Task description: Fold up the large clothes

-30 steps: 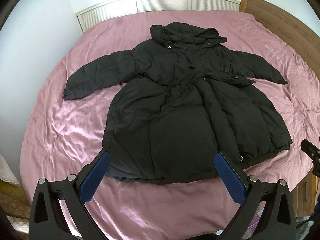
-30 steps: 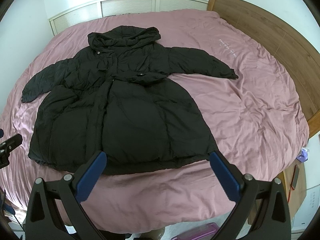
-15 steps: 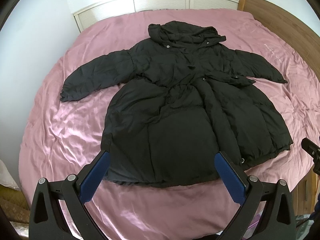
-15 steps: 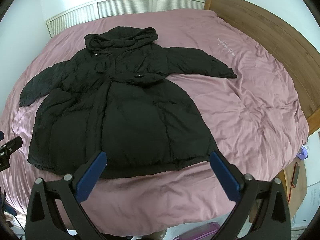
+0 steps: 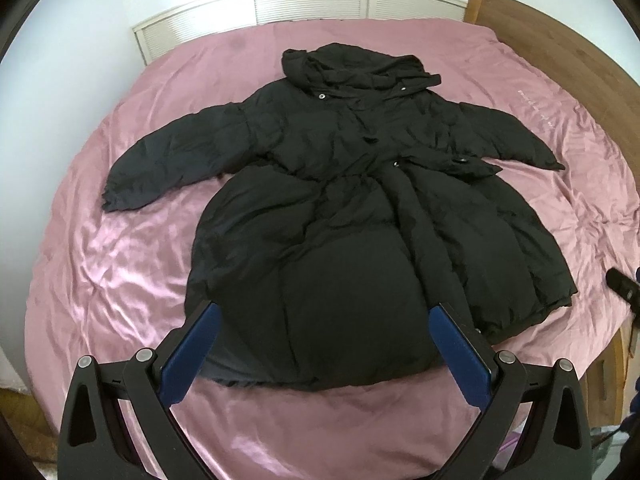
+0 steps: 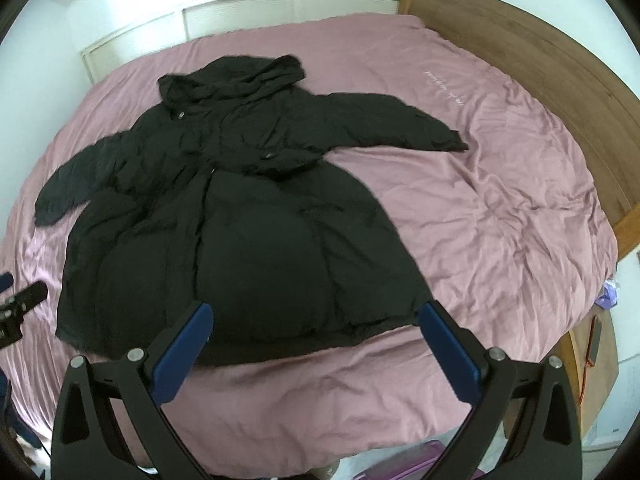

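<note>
A large black hooded puffer coat [image 5: 340,216] lies spread flat, front up, on a pink bed [image 5: 100,280], both sleeves stretched out sideways and the hood at the far end. It also shows in the right wrist view [image 6: 248,224]. My left gripper [image 5: 324,316] is open and empty, hovering above the coat's hem near the bed's foot. My right gripper [image 6: 316,312] is open and empty, above the hem further right. Part of the right gripper [image 5: 624,292] shows at the left wrist view's right edge, and part of the left gripper [image 6: 20,304] at the right wrist view's left edge.
A wooden headboard [image 6: 540,64] runs along the bed's right side. White louvred panels [image 5: 312,0] line the far wall. A wooden side table [image 6: 592,344] with a phone stands at the right. A purple box [image 6: 420,456] sits on the floor.
Both grippers have drifted slightly: the coat sits a little lower and further left in the right wrist view. The coat itself has not moved. Both grippers stay open.
</note>
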Demonstrator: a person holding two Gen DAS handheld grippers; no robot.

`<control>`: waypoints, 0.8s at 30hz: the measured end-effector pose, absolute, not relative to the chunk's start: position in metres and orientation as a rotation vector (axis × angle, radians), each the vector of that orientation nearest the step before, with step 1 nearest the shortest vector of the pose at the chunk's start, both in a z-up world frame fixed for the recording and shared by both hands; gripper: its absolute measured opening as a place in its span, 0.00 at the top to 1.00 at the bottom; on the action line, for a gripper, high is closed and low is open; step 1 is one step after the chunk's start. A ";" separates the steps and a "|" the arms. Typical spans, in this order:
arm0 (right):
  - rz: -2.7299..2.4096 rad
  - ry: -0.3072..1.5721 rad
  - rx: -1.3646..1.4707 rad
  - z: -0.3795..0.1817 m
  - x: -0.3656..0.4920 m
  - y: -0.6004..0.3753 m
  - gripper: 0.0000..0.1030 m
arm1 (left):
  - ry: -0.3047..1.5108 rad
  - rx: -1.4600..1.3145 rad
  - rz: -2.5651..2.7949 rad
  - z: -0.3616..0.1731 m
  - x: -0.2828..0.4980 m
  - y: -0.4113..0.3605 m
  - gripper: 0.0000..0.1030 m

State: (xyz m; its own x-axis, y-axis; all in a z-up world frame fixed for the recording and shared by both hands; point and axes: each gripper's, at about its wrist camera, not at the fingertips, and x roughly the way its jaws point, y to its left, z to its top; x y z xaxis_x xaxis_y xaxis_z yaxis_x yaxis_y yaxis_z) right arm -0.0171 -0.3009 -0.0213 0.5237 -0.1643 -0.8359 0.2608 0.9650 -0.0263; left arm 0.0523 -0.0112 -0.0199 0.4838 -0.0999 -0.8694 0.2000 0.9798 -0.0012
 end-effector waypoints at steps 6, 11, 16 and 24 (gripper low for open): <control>-0.334 0.931 0.194 -0.003 -0.012 -0.336 0.00 | 1.040 0.110 -0.219 -0.012 0.073 -0.016 0.02; -0.367 0.901 0.284 0.000 0.009 -0.384 0.00 | 1.055 0.109 -0.223 -0.005 0.093 -0.016 0.02; -0.305 0.879 0.382 -0.016 0.053 -0.433 0.00 | 1.079 0.050 -0.154 0.008 0.124 -0.017 0.02; -0.199 0.883 0.658 -0.074 0.159 -0.543 0.00 | 1.169 -0.037 -0.005 0.014 0.183 -0.043 0.02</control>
State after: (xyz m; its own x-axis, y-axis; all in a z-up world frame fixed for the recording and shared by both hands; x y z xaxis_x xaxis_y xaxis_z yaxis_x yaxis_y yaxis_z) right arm 0.1588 -0.5434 -0.0739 0.6310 0.1010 -0.7691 0.4217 0.7875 0.4494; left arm 0.1826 -0.0428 0.0142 0.3908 -0.0236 -0.9202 -0.0151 0.9994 -0.0320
